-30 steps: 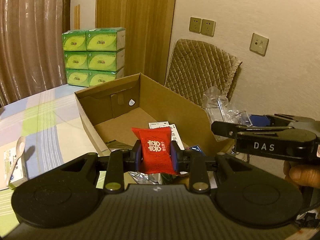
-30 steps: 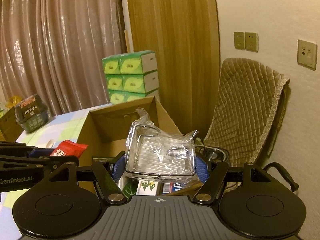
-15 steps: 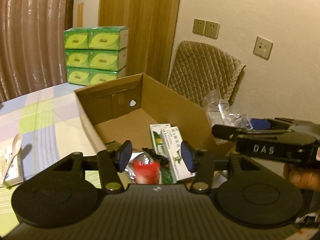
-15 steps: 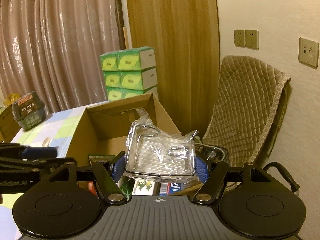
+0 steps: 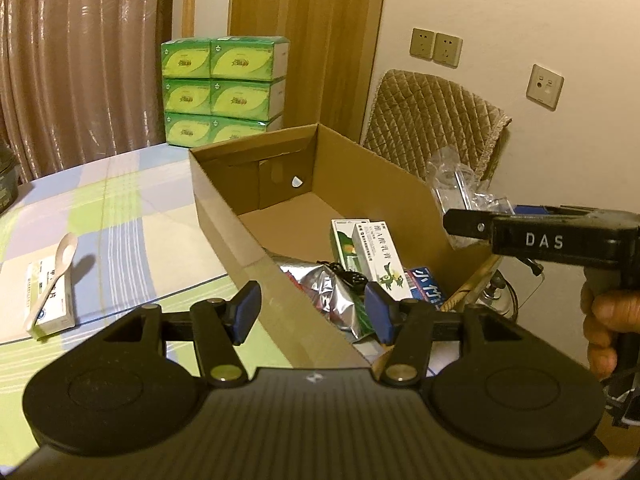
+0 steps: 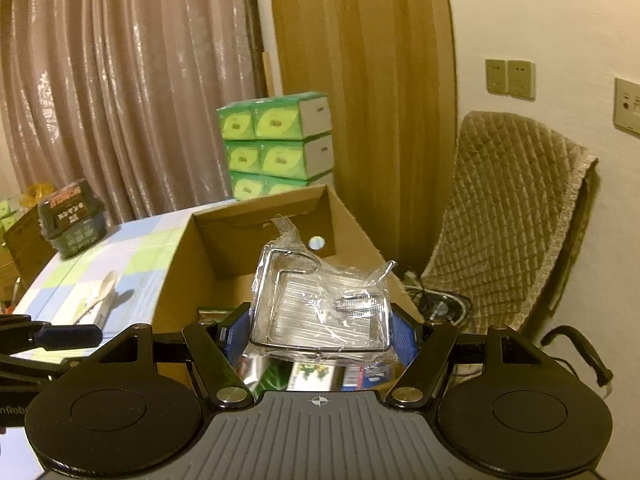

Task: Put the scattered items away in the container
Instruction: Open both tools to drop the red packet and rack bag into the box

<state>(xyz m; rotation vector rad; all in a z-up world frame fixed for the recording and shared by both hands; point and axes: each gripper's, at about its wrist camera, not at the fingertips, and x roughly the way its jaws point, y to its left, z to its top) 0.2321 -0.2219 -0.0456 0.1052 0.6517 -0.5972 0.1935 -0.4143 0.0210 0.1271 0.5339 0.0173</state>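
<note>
Stacked green tissue boxes (image 5: 224, 90), quilted chair (image 5: 432, 120)

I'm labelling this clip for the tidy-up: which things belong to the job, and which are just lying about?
Job:
cardboard box
wire rack in plastic wrap, clamped in the right gripper
left gripper, open over the box's near wall
spoon and carton, out on the table

Lying about:
tissue boxes
chair
curtain
</note>
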